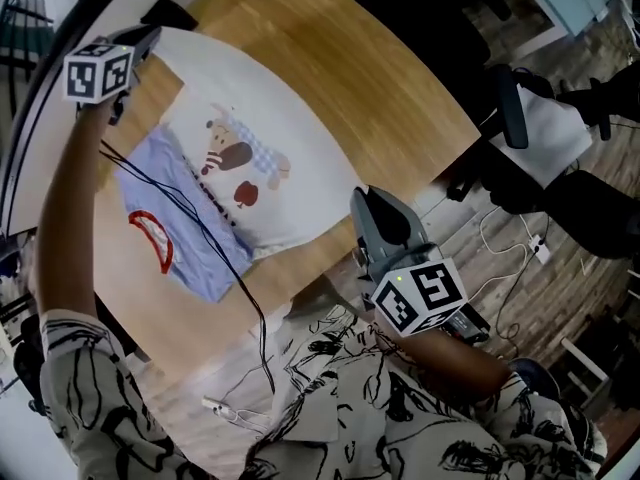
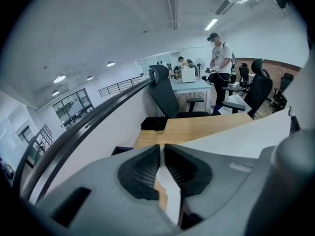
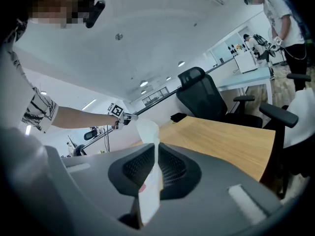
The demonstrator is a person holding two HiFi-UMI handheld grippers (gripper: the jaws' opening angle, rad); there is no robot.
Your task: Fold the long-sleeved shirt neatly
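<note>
My left claw (image 2: 161,170) was clenched on a thin fold of the white cloth long-sleeved shirt with a cartoon print (image 1: 255,133). My right claw (image 3: 154,167) was clenched on another edge of it. In both gripper views the fabric sat pinched flat between the ribbed pads.

In the head view the left claw was at the upper left and the right at lower centre, with the shirt spread between them over the light wooden table (image 1: 390,78). I judged this was to draw it taut and flat before a fold.

Bare wood lay open toward the upper right, and the table's near edge ran just beside my right claw. Thin black cables (image 1: 200,218) trailed across the cloth and might have snagged. A black office chair (image 3: 206,100) stood beyond the far edge.
</note>
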